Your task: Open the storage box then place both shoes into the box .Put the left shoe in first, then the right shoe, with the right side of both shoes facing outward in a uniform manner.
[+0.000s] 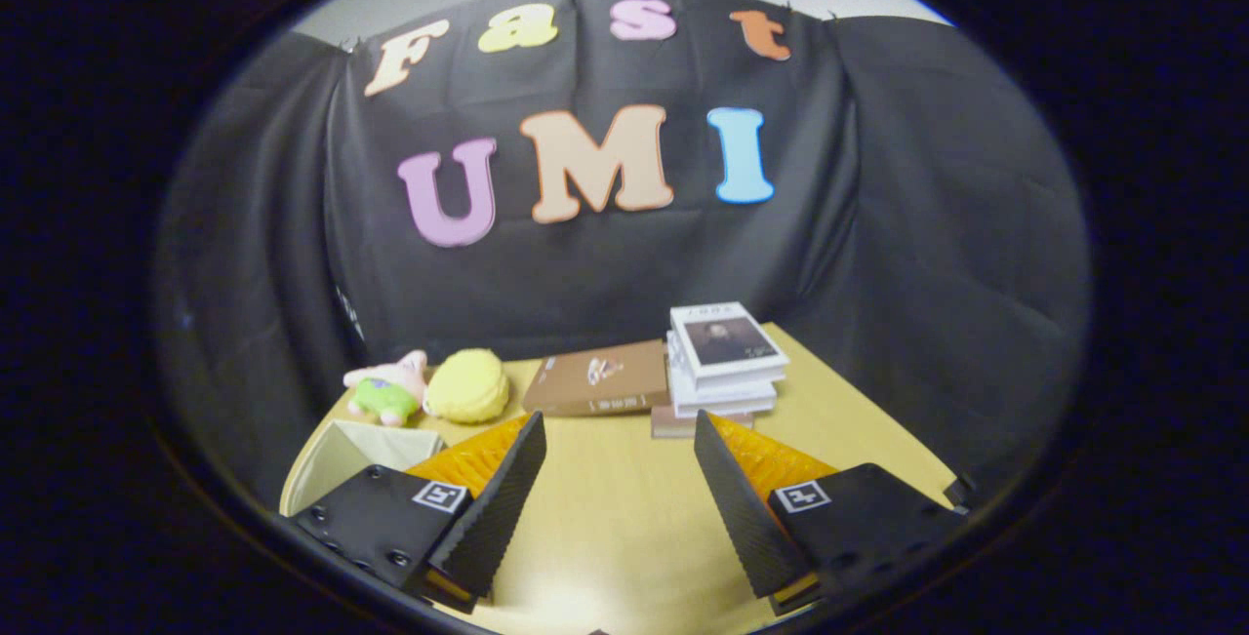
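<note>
My gripper point(619, 435) hangs open above a yellow wooden table point(615, 508), with only bare tabletop between its two fingers. Just left of the left finger point(498, 494) lies a pale beige box-like thing point(361, 459), partly cut off by the finger, and whether it is the storage box I cannot tell.
At the back of the table lie a pink and green plush toy point(388, 388), a yellow plush point(468, 385), a brown book point(597, 378) lying flat, and a stack of books point(724, 359) with a white one on top. The table ends at the black cloth wall behind them.
</note>
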`<state>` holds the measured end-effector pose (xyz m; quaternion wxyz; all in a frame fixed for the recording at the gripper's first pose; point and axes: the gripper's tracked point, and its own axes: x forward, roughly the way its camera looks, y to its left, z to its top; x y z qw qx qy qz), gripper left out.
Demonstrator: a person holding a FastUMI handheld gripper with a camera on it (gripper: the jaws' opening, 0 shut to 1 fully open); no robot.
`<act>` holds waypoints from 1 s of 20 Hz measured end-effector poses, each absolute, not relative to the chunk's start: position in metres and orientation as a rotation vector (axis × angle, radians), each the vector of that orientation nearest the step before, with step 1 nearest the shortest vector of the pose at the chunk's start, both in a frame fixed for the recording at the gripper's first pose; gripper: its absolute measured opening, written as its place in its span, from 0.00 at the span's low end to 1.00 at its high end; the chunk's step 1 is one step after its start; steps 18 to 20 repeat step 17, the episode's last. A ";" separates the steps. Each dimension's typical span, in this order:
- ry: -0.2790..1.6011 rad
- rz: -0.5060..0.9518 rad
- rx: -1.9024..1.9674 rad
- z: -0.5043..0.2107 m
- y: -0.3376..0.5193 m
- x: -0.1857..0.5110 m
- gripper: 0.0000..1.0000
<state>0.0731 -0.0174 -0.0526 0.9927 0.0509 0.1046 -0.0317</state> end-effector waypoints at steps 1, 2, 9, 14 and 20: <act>0.166 -0.055 0.094 -0.045 -0.023 0.073 0.99; 0.126 -0.046 0.078 -0.038 -0.027 0.074 0.99; -0.173 0.021 -0.036 0.001 -0.023 0.063 0.99; -0.149 -0.012 -0.003 -0.014 -0.036 0.051 0.99; -0.108 -0.030 0.051 -0.029 -0.043 0.043 0.99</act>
